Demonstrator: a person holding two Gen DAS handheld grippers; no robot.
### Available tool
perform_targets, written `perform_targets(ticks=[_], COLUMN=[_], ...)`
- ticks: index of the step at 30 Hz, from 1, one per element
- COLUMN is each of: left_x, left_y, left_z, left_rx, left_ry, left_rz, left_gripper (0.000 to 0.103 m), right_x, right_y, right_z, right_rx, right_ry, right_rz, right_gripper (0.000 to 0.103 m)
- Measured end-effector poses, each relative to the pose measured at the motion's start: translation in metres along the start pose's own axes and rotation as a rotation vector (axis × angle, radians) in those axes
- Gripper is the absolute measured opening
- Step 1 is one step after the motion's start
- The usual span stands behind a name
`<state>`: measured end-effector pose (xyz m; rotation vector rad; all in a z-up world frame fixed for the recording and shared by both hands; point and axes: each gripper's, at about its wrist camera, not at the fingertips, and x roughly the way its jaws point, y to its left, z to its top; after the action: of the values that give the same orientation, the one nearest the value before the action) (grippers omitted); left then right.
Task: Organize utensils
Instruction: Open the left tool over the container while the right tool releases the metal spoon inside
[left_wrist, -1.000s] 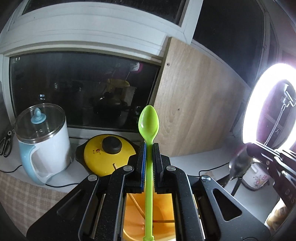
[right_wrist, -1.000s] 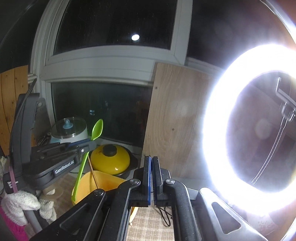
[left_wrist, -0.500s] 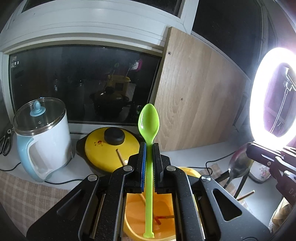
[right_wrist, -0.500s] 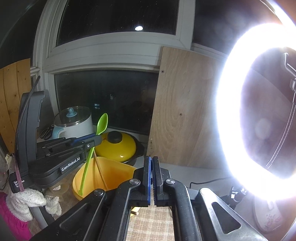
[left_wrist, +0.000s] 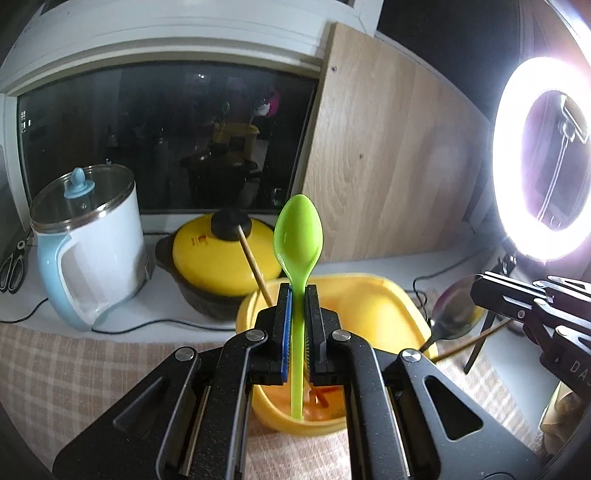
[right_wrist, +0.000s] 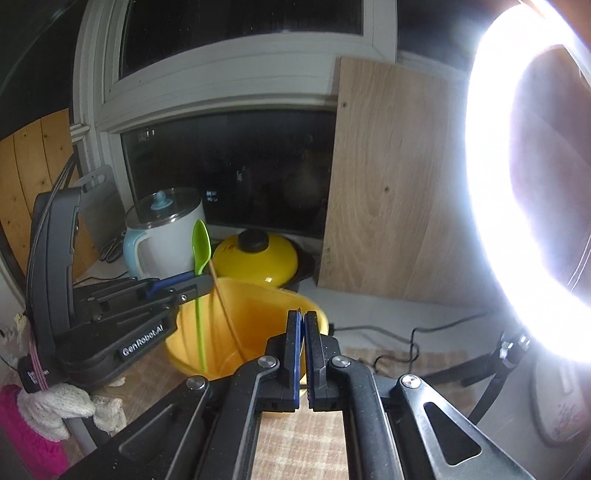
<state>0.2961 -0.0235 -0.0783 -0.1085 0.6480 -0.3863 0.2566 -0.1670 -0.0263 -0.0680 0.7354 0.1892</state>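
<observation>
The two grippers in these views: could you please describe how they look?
Both are matte black with silver screws and blue-edged pads. The left gripper carries white "GenRobot.AI" lettering, a grey cable and a pink band; a white knit glove and pink sleeve show beneath it. The right gripper looks the same.

Left gripper (left_wrist: 298, 295): angled downward, jaws clamped on the stem of a green spoon (left_wrist: 298, 240), bowl end projecting upright beyond the fingertips. A white-gloved hand (right_wrist: 55, 406) carries it. Right gripper (right_wrist: 303, 321): angled downward, jaws fully closed; right wrist view shows nothing between the pads.
</observation>
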Motion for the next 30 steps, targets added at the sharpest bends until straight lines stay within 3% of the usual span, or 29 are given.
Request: perform_targets(ticks=[10, 12, 13, 14, 16, 30], left_x=[-0.001, -0.002, -0.003, -0.004, -0.008, -0.044], left_y=[-0.004, -0.005, -0.005, -0.005, -0.005, -0.013], left_z=[-0.011, -0.011, -0.011, -0.011, -0.012, -0.021], left_rx=[0.002, 0.004, 0.005, 0.003, -0.005, -0.027], left_ry=[0.037, 0.041, 0.045, 0.045, 0.035, 0.006], left_rz=[0.018, 0.023, 0.028, 0.032, 0.037, 0.081], left_gripper=[0.004, 0.004, 0.008, 0.021, 0.031, 0.031], right_x=[0.004, 0.002, -0.001, -0.004, -0.009, -0.055], right_y=[0.000, 0.000, 0.000, 0.001, 0.001, -0.001], right_z=[-0.012, -0.013, -0.014, -0.014, -0.015, -0.025], right_rx=[0.038, 0.039, 0.036, 0.033, 0.029, 0.004], right_ry=[0.057, 0.055, 0.049, 0.042, 0.034, -0.015], right_rz=[0.061, 0.065, 0.065, 0.065, 0.069, 0.107], right_gripper=[0.003, 0.009, 0.015, 0.018, 0.018, 0.028])
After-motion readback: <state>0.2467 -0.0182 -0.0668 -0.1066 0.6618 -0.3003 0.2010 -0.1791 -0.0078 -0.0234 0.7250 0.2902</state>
